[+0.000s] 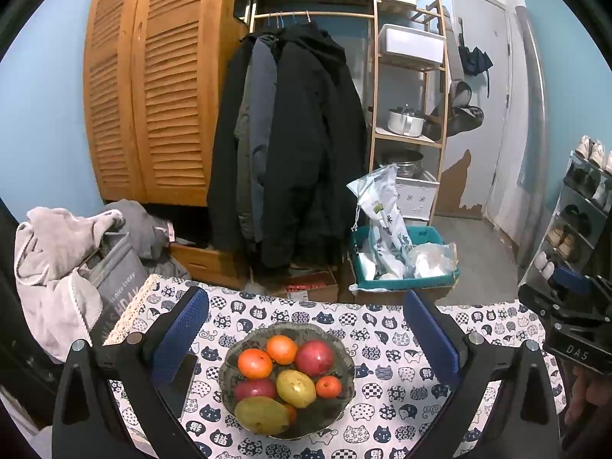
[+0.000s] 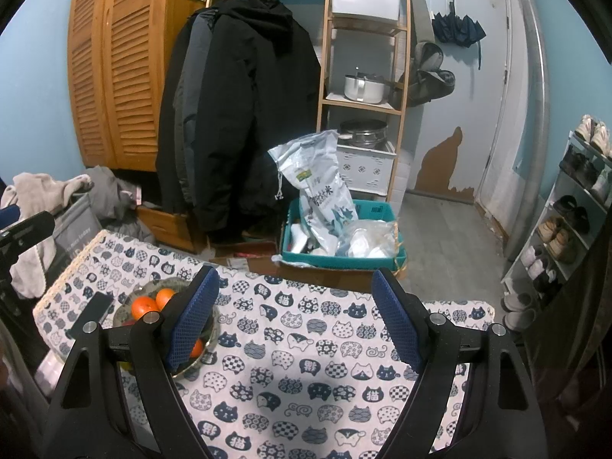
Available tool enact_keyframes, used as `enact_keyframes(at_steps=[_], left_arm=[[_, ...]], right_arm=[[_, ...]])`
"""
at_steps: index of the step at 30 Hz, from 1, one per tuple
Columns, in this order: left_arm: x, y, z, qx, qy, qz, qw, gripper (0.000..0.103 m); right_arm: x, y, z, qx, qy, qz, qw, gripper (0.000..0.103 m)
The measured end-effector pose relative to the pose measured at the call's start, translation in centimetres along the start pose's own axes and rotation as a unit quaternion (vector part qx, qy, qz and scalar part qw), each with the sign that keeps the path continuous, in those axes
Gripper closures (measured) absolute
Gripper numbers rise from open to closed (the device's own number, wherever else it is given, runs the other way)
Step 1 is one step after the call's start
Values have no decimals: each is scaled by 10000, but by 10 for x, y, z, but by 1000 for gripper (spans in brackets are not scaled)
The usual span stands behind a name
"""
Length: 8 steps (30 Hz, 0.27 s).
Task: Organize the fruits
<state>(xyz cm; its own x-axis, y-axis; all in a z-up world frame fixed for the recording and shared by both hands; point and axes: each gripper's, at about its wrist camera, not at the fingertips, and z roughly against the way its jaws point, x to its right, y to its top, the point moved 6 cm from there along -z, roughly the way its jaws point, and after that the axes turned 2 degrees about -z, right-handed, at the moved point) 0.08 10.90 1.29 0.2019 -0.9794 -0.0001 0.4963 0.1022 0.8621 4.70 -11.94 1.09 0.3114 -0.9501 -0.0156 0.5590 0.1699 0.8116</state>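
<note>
A dark glass bowl point(image 1: 346, 348) stands on the cat-print tablecloth point(image 1: 386, 394). It holds oranges point(image 1: 255, 362), red apples point(image 1: 314, 357) and two yellow-green fruits point(image 1: 295, 388). My left gripper point(image 1: 306, 338) hovers over it, open, with its blue pads point(image 1: 179, 336) wide apart on either side and touching nothing. In the right wrist view the bowl point(image 2: 126, 311) sits at the left, half hidden behind one finger. My right gripper point(image 2: 296, 317) is open over bare cloth point(image 2: 306, 363), to the right of the bowl.
A black phone point(image 2: 93, 311) lies on the table left of the bowl. Beyond the far table edge are a laundry basket with clothes point(image 1: 114, 267), hanging coats point(image 1: 298, 145) and a teal crate of bags point(image 1: 401, 264). A shoe rack point(image 2: 566, 222) stands at the right.
</note>
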Motion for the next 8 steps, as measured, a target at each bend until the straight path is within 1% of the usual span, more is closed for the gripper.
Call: enact_keyframes(at_steps=[8], left_arm=[[0, 0, 0, 7, 16, -4, 10000, 1]], right_arm=[[0, 0, 0, 3, 5, 4, 10000, 22]])
